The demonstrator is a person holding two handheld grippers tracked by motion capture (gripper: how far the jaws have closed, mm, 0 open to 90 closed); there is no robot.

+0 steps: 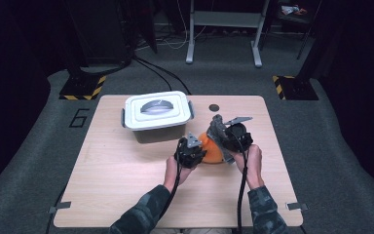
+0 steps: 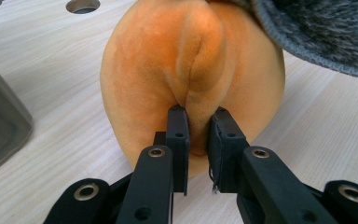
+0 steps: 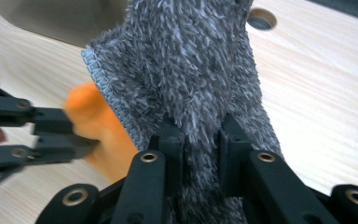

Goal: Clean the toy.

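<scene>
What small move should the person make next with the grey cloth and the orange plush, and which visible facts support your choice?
Probably draw the grey cloth across the top of the orange plush. The right gripper is shut on a fold of the cloth, which already hangs over the plush's upper edge, while the left gripper pinches a seam of the plush and steadies it on the table.

A lidded box with a grey handle on its white lid sits at the table's far left part. A round hole lies in the tabletop, just right of the box. Beyond the table, a white frame stands on grey floor, with cables and two striped plates
</scene>
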